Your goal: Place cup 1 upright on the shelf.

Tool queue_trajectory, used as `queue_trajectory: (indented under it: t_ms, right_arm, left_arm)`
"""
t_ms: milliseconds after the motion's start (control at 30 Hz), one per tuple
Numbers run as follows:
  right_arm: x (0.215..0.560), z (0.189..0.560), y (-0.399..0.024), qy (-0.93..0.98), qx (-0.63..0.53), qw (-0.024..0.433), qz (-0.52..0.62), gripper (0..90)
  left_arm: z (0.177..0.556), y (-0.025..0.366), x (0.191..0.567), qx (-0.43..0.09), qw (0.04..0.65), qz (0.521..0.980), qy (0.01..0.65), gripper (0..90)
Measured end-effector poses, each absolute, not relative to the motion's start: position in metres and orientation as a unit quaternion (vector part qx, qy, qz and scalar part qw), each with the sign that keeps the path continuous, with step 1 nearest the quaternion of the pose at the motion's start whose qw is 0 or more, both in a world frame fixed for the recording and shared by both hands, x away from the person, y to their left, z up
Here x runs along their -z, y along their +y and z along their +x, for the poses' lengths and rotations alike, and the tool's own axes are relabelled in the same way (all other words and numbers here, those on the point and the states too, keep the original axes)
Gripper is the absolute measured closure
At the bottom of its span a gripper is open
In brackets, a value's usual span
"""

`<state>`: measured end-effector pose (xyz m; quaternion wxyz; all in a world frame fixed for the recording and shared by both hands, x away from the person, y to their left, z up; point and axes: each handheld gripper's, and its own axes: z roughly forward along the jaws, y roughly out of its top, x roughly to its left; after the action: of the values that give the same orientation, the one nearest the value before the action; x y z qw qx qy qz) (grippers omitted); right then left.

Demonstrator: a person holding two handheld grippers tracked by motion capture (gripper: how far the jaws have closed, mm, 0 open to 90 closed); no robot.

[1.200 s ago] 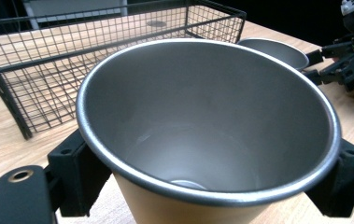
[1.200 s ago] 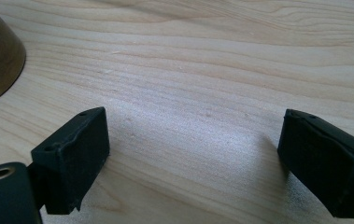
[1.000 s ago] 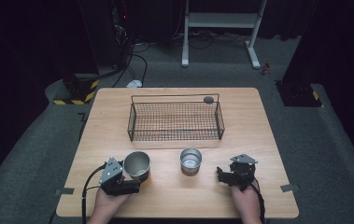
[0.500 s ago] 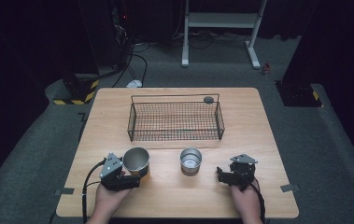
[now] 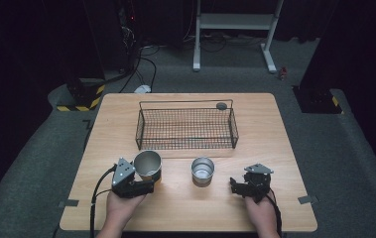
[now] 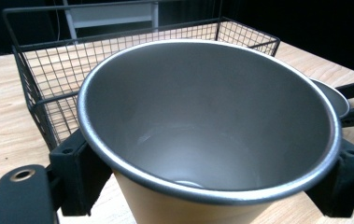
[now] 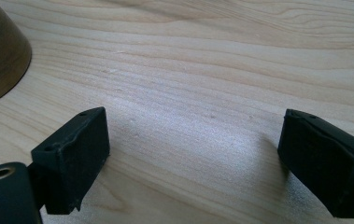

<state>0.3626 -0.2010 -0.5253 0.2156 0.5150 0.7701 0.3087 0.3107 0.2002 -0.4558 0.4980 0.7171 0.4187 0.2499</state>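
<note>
Left gripper (image 5: 146,187): You held it low at the near left of the desk (image 5: 280,148), its jaws clamped on the large cup (image 5: 148,165) from both sides, which is the grip needed to carry the cup.
Right gripper (image 5: 233,184): You rested it at the near right with its jaws spread wide and nothing between them; in the right gripper view its pads (image 7: 74,154) stood over bare wood, probably kept ready for the small cup (image 5: 203,170).
Large cup: It sat just ahead of your left hand (image 5: 121,208), slightly tilted, near the basket's front wall. In the left gripper view the cup (image 6: 212,126) showed a dull grey metal inside, a bright rolled rim and a tan outer wall, and it was empty.
Small cup: It stood upright between the two grippers, apart from both, a shiny metal cup, shorter than the large one.
Basket (image 5: 185,144): A black wire basket lay across the middle of the desk, open-topped, a likely destination for both cups.
Disc (image 5: 221,105): A small dark round object rested at the basket's far right corner.
</note>
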Motion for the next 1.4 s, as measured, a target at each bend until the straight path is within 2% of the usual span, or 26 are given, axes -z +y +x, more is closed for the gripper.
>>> queue_trajectory:
  t_ms: [367, 800, 1400]
  right_arm:
    - [0.525, 0.363, -0.201, 0.772, -0.308, 0.215, 0.512, 8.9]
    - [0.525, 0.363, -0.201, 0.772, -0.308, 0.214, 0.513, 8.7]
    - [0.525, 0.362, -0.201, 0.772, -0.310, 0.215, 0.511, 8.8]
  left_arm:
    - [0.317, 0.206, 0.451, -0.233, 0.498, 0.725, 0.415, 14.8]
    - [0.341, 0.204, 0.440, -0.217, 0.505, 0.730, 0.406, 14.8]
    - [0.358, 0.197, 0.435, -0.225, 0.516, 0.723, 0.402, 14.8]
